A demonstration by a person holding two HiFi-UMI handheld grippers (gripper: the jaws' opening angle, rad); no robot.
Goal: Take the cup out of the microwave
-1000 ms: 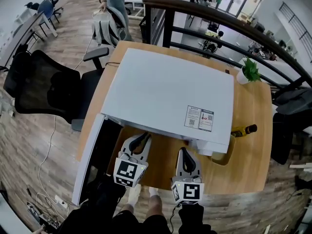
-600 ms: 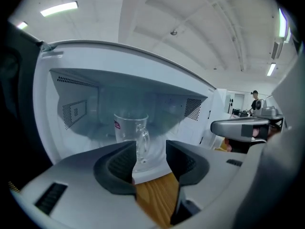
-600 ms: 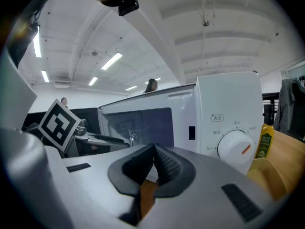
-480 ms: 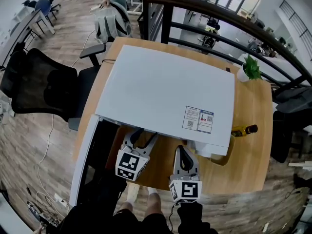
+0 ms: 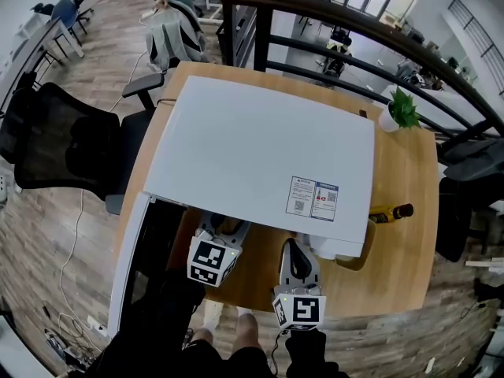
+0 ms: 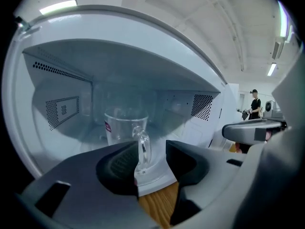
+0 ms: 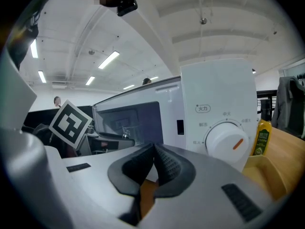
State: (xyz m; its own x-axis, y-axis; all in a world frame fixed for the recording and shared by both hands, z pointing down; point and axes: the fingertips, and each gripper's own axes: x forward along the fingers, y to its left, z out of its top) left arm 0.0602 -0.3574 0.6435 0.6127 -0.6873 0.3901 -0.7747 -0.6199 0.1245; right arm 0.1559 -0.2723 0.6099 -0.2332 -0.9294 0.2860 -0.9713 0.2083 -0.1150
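Bright, even white light; strong fisheye bend at the edges.
Ceiling strips (image 7: 108, 59) glow above the right gripper (image 7: 153, 151); ahead of the left gripper (image 6: 152, 157) the microwave (image 6: 143, 66) holds soft blue shade, near jaws blurred, corners black.

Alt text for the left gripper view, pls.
The left gripper, its jaws just opened and standing apart, faces the open microwave. Inside stands a clear glass cup, its handle toward the camera and in line with the gap between the jaws. A wooden tabletop shows below.
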